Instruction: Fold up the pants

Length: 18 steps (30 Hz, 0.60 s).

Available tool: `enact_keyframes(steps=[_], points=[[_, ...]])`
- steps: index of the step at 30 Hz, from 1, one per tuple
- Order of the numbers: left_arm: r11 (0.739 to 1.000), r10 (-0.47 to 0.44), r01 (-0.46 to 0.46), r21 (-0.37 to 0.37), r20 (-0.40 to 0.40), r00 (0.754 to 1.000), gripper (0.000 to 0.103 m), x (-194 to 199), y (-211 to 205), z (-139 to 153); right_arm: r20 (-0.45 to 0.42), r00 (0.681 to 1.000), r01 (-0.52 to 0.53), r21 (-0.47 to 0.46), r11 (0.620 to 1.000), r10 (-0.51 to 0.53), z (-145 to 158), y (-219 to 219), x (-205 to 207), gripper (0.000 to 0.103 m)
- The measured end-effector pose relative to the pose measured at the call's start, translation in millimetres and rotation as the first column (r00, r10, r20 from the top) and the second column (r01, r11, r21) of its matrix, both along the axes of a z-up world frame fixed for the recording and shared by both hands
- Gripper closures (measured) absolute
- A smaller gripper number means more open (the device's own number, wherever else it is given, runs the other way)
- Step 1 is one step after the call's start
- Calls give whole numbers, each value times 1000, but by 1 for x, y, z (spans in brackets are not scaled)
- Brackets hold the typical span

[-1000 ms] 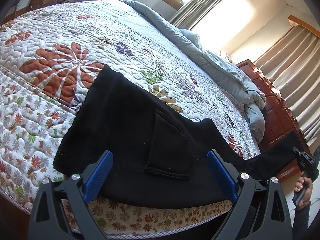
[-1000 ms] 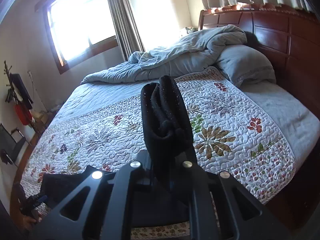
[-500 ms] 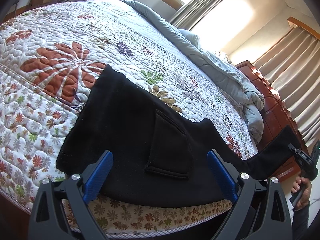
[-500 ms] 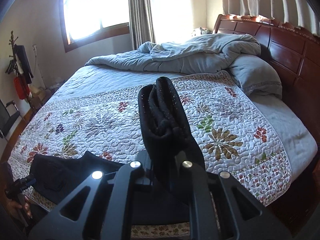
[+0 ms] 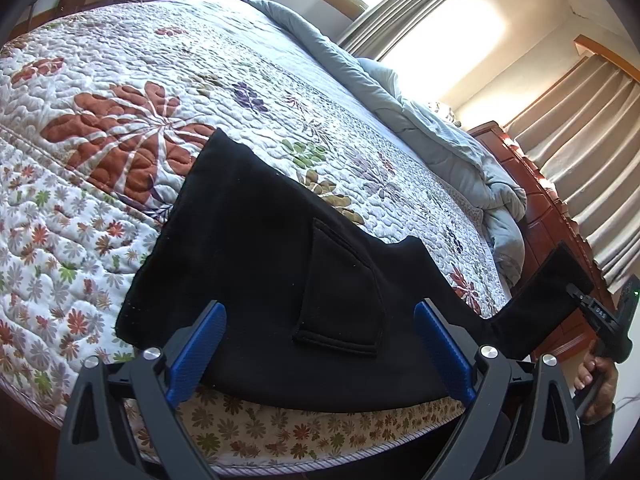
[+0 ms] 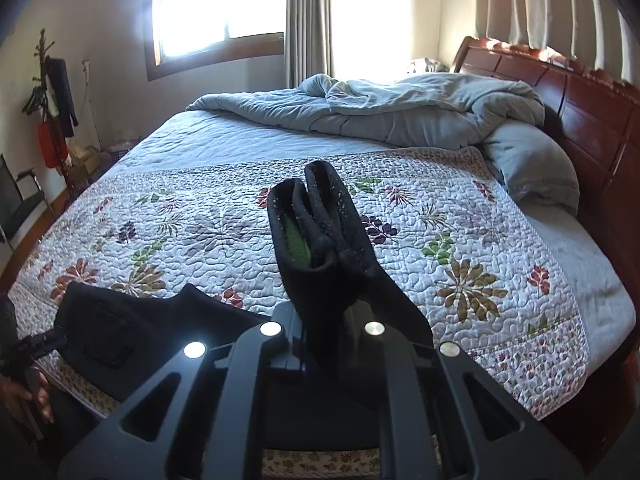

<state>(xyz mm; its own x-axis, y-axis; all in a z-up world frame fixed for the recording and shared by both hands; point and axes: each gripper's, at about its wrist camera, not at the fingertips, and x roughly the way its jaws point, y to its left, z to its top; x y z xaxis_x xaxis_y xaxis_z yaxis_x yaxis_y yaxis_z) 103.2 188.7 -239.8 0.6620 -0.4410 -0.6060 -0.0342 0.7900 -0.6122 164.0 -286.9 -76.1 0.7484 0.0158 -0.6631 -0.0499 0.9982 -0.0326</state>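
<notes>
Sunlit bedroom, flowered quilt (image 5: 168, 92): black pants (image 5: 256, 264) spread at the bed's near edge, one end lifted.

The left gripper (image 5: 316, 344) hovers with its blue fingers (image 5: 198, 344) spread wide and empty; the seat and patch pocket (image 5: 340, 296) lie between and just beyond them. The right gripper (image 6: 320, 320) is clamped on the bunched leg cuffs (image 6: 320, 220), which stand up past its fingers, green lining showing. Thick, soft knit, likely light and limp, it should sag between holds; the waist edge nearest the left fingers looks the sensible second grip. A grey duvet (image 6: 400, 108) is heaped far beyond.
</notes>
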Motion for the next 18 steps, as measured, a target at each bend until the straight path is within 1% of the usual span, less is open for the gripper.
enact_keyframes(steps=[8, 18], points=[[1000, 6, -6, -27, 8, 1000, 8, -1, 5, -1, 3, 999, -44, -54, 998, 44, -10, 19, 2, 94], [1000, 5, -5, -20, 4, 1000, 8, 2, 3, -2, -2, 996, -88, -124, 988, 88, -22, 39, 3, 94]])
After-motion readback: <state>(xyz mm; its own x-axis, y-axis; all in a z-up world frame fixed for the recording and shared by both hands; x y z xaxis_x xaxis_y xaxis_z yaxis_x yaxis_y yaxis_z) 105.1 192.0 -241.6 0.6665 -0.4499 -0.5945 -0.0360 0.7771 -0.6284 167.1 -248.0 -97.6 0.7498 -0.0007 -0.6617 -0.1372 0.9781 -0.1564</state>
